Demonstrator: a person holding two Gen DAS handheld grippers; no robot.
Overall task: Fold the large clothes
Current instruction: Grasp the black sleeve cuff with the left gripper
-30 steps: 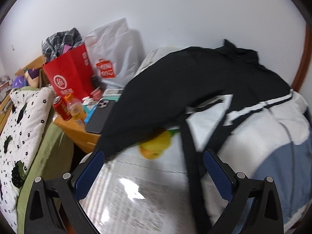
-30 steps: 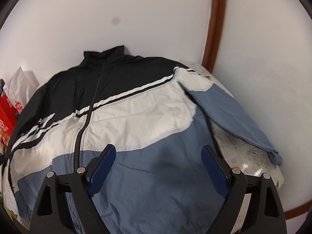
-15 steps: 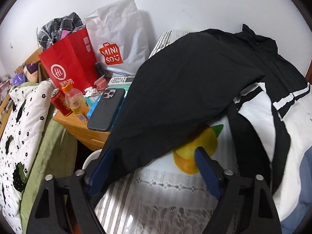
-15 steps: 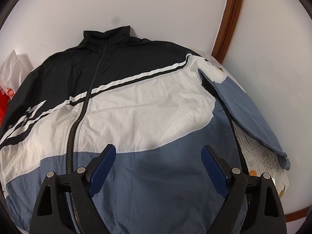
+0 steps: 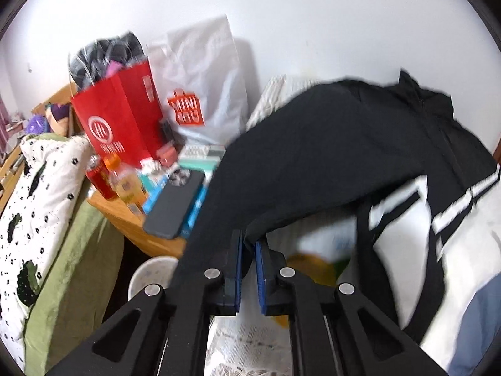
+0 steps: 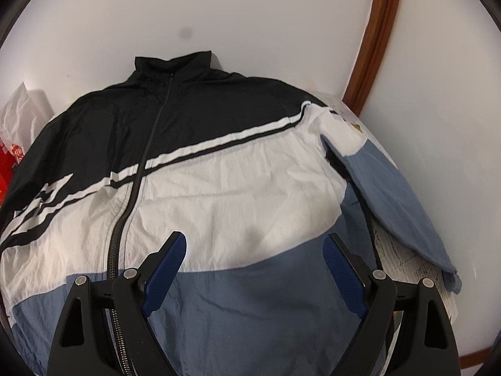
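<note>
The big jacket point(image 6: 219, 188) lies flat on the surface, front side up, with its zipper point(image 6: 125, 216) closed and its collar by the wall. It is spread out like this so it can be folded neatly.

The left tool point(image 5: 249, 250) has just been closing, and now it is pinching the edge of the black sleeve point(image 5: 313, 163). The sleeve hangs off the side of the surface, near a phone point(image 5: 175, 206), a red bag point(image 5: 116, 119) and some bottles point(image 5: 125, 185). I think the tool grabs it there so the sleeve can be pulled over onto the jacket's body.

The right tool point(image 6: 255, 266) is spread wide and holds nothing. It hovers over the blue bottom part of the jacket. The blue sleeve point(image 6: 397, 200) lies out to the side, not folded yet. Maybe this tool waits to hold the jacket still.
</note>
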